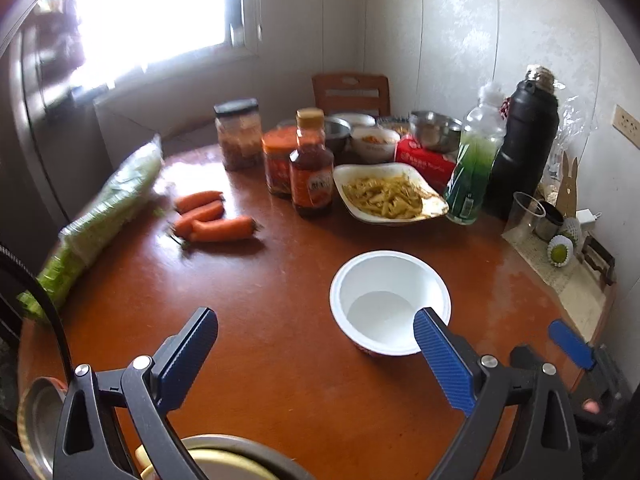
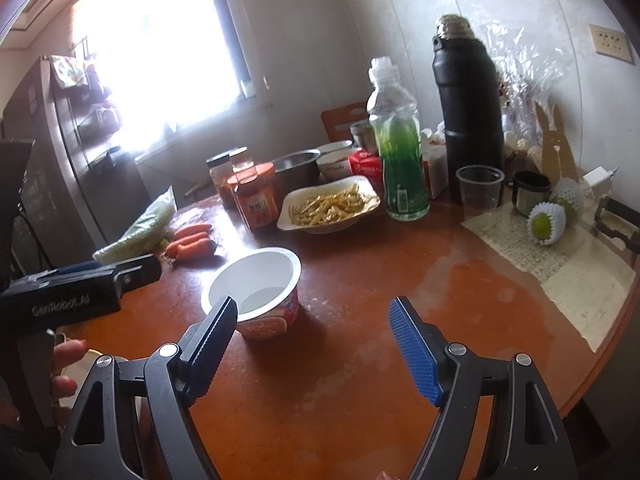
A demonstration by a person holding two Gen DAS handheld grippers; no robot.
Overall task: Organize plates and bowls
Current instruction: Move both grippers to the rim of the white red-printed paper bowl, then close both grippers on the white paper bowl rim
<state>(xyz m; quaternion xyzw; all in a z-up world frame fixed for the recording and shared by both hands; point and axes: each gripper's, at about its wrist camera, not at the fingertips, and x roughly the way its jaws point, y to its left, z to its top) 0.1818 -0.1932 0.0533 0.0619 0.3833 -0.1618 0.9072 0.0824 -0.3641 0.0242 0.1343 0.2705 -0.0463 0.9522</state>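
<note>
An empty white bowl [image 1: 390, 300] with a red printed outside [image 2: 256, 280] stands on the round brown table [image 1: 280, 360]. My left gripper [image 1: 316, 320] is open just short of it; the right finger overlaps the bowl's near rim in the picture. My right gripper [image 2: 314, 304] is open too, with the bowl ahead of its left finger. Neither holds anything. A white plate of yellow food [image 1: 390, 194] [image 2: 332, 204] sits farther back. Behind it are steel bowls [image 1: 434, 128] [image 2: 298, 164] and a white bowl [image 1: 372, 140].
Carrots [image 1: 212, 218], bagged greens [image 1: 108, 208], jars [image 1: 238, 134], a sauce bottle [image 1: 312, 168], a green bottle [image 2: 400, 152], a black flask [image 2: 468, 112] and a plastic cup [image 2: 478, 186] crowd the back. Wrapped fruit [image 2: 544, 222] lies on paper at the right. A metal pot [image 1: 232, 456] is at the near edge.
</note>
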